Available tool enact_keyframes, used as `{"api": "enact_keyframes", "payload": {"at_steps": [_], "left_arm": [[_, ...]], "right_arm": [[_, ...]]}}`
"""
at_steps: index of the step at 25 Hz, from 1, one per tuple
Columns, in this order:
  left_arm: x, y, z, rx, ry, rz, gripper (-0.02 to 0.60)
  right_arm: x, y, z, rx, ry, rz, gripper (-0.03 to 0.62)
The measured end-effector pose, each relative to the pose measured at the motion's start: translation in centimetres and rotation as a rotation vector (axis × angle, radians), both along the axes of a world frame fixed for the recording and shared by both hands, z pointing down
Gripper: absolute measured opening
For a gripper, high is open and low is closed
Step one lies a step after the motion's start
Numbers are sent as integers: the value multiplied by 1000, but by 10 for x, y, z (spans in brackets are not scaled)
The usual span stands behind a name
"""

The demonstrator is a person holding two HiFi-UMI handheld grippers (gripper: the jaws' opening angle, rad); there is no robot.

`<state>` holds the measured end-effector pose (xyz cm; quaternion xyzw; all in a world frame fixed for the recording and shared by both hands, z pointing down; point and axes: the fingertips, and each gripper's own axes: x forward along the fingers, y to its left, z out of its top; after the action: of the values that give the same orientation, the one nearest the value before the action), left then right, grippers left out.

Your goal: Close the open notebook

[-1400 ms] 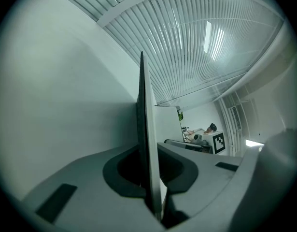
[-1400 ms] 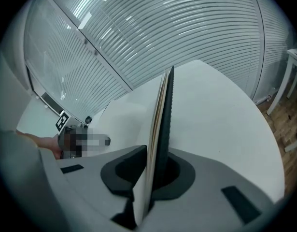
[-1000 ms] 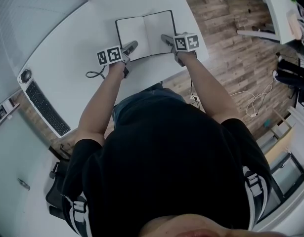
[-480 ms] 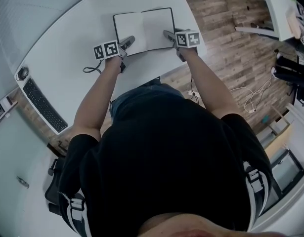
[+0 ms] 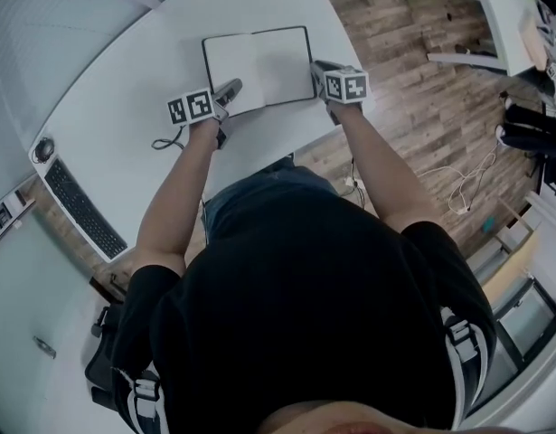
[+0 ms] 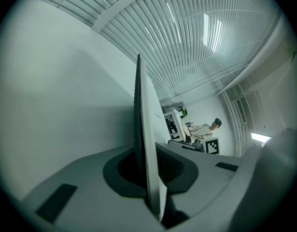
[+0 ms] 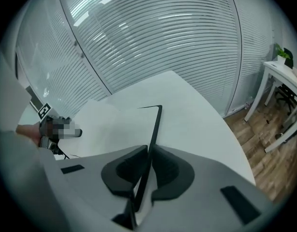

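At the far left of the white table (image 5: 115, 89) a keyboard (image 5: 81, 208) is seen. The left gripper (image 5: 230, 90) is clamped on the near left edge of the open notebook (image 5: 259, 61), with cover and pages pinched edge-on. The notebook is laid open mid-table. At its right edge the black cover is caught between the closing jaws of the right gripper (image 5: 319, 67).

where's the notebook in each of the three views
Head view: notebook at top centre, open on the white table.
Left gripper view: centre, edge-on, a thin upright slab.
Right gripper view: lower centre, black cover edge running upward.
Shared landmark: the slatted blinds.
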<state>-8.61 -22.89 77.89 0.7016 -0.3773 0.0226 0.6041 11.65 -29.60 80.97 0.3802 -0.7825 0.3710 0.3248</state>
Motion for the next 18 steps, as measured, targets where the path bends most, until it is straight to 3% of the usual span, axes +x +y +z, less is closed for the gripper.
{"api": "enact_keyframes", "payload": {"at_steps": [3, 18], "left_arm": [[-3, 13, 2, -25, 2, 5, 55], [0, 0, -6, 9, -50, 39, 55]], "right_arm": [[-5, 13, 3, -28, -15, -8, 49], [-9, 18, 16, -47, -3, -26, 41]]}}
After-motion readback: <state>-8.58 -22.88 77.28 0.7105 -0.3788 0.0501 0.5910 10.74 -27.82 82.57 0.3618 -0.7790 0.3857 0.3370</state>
